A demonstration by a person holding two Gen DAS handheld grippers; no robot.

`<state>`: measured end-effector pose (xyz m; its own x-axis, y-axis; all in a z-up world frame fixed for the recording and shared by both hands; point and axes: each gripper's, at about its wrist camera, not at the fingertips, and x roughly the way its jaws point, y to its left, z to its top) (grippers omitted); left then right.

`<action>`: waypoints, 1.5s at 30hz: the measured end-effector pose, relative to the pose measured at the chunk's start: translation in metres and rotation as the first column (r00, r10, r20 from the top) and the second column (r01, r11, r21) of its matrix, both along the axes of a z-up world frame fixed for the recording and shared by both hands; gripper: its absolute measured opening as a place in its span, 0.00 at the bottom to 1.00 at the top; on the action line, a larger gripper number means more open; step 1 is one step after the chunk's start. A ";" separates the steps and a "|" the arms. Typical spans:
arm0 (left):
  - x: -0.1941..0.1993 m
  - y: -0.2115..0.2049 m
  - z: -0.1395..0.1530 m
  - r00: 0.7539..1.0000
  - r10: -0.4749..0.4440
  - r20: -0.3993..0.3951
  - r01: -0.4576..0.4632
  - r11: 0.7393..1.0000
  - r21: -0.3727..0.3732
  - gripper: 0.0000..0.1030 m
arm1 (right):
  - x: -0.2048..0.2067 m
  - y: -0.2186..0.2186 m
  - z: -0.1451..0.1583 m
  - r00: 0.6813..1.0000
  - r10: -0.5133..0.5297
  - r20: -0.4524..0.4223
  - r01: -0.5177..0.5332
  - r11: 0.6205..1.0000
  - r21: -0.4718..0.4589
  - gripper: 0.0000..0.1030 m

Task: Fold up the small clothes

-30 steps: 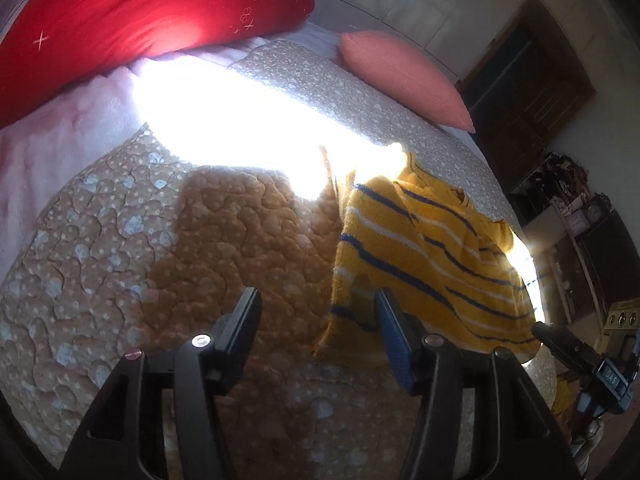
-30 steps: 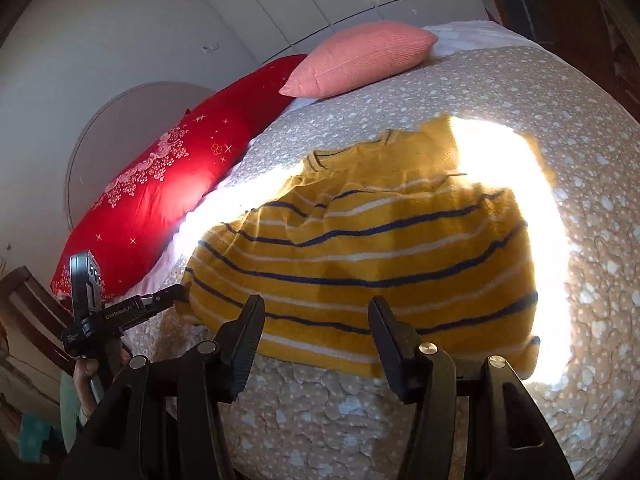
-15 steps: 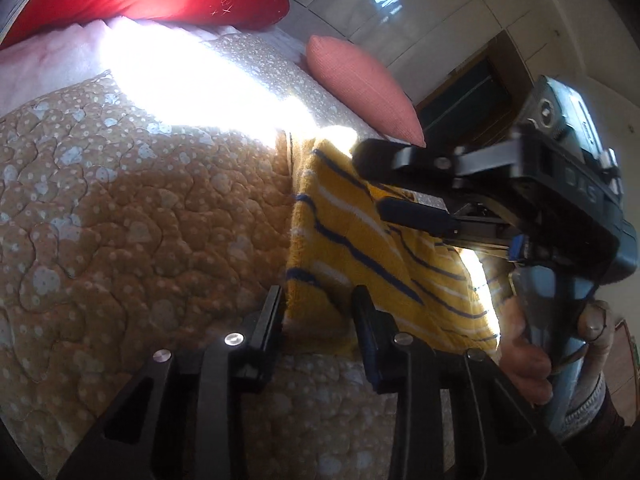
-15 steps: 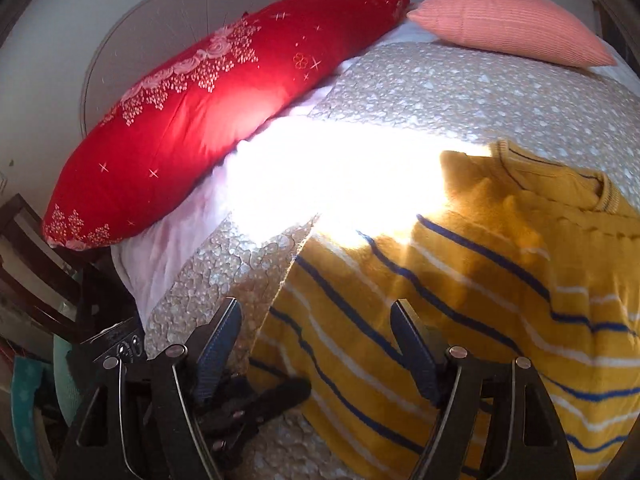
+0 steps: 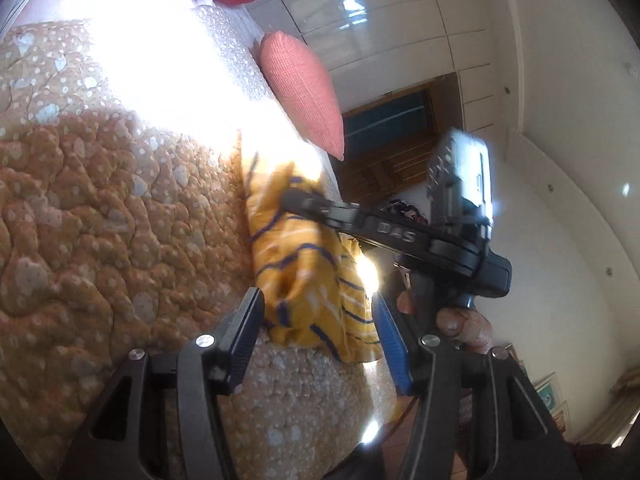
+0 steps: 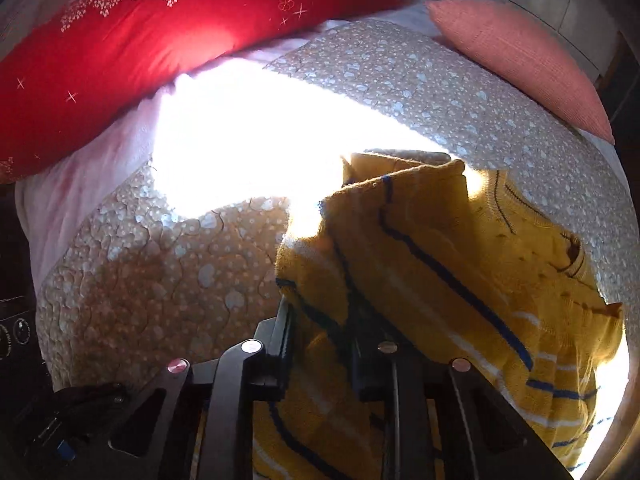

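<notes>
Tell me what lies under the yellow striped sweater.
The yellow knit sweater with blue stripes lies on the beige quilted bedspread with pale spots, visible around it. The right tongs have lifted a fold, but the sweater hides whatever lies beneath it.

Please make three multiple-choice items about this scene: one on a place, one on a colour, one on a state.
1. Where does the sweater lie?
A. on the quilted bedspread
B. on a chair
C. in a basket

2. What colour are the sweater's thin stripes?
A. green
B. dark blue
C. red

3. How is the right gripper?
A. open in the air
B. shut on the sweater
C. resting on a pillow

Key: 1 A, the sweater rests on the quilted bedspread. 2 B, dark blue lines cross the yellow knit. 3 B, the right gripper pinches a raised fold.
</notes>
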<state>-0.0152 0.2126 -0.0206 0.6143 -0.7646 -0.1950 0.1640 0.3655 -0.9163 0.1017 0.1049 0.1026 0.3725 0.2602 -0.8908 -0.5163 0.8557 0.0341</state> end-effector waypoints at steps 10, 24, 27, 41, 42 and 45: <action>0.002 -0.013 0.004 1.000 0.014 -0.010 -0.013 0.993 0.117 0.53 | -0.025 -0.278 0.044 0.914 -0.405 0.010 0.379 0.865 0.330 0.09; -0.020 -0.021 0.029 0.994 0.041 -0.101 -0.017 0.974 0.226 0.62 | -0.063 -0.370 0.028 0.866 -0.500 -0.009 0.426 0.727 0.539 0.59; -0.038 -0.031 0.042 0.995 0.023 -0.097 0.001 0.970 0.242 0.64 | -0.047 -0.359 0.037 0.878 -0.479 0.007 0.394 0.731 0.558 0.59; -0.047 -0.091 0.084 0.994 -0.070 -0.090 0.098 0.930 0.355 0.67 | -0.038 -0.358 0.042 0.903 -0.426 -0.051 0.361 0.690 0.628 0.12; -0.042 -0.098 0.085 0.992 -0.085 -0.092 0.112 0.930 0.349 0.68 | -0.045 -0.366 0.046 0.894 -0.447 -0.034 0.368 0.688 0.626 0.12; -0.025 -0.129 0.087 0.987 -0.131 -0.096 0.157 0.922 0.354 0.68 | -0.051 -0.383 0.040 0.864 -0.503 0.013 0.416 0.728 0.545 0.12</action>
